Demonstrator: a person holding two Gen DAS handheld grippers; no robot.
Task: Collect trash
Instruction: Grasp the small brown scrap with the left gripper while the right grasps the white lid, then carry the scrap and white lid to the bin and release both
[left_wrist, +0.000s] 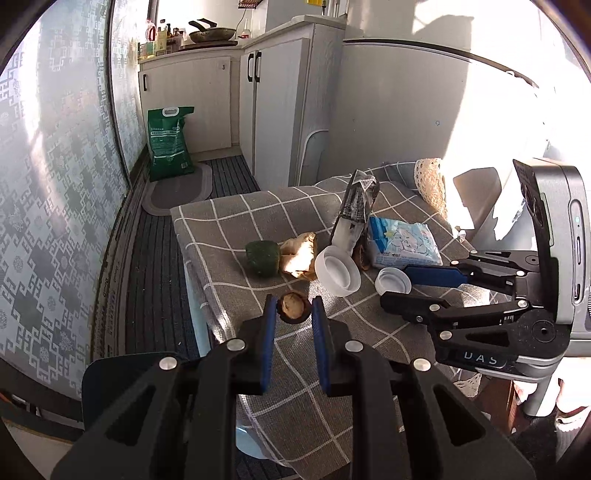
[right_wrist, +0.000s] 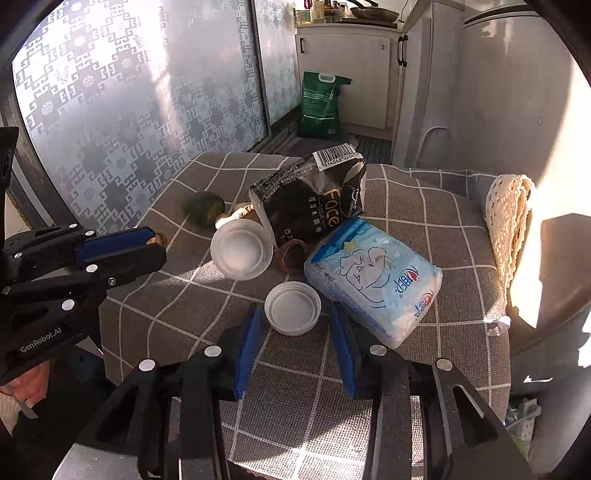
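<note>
A brown nut shell (left_wrist: 293, 307) lies near the front left edge of the checked grey tablecloth (left_wrist: 229, 236). My left gripper (left_wrist: 293, 310) is open, its blue pads on either side of the shell, not closed on it; it also shows in the right wrist view (right_wrist: 151, 242). A white lid (right_wrist: 293, 307) lies open side up between the fingertips of my open right gripper (right_wrist: 293, 314), seen in the left wrist view (left_wrist: 397, 286) too. Other trash on the cloth: a green lump (left_wrist: 263, 257), a crumpled brown paper (left_wrist: 300, 254), a clear plastic cup (right_wrist: 242, 254) on its side, another shell (right_wrist: 291, 254).
A black tissue pack (right_wrist: 314, 199) and a blue-white tissue pack (right_wrist: 373, 277) lie behind the lid. A cream crochet cloth (right_wrist: 509, 221) hangs at the table's right edge. Frosted glass doors (right_wrist: 129, 110) stand left; a green sack (left_wrist: 170, 142) and cabinets (left_wrist: 273, 110) are beyond.
</note>
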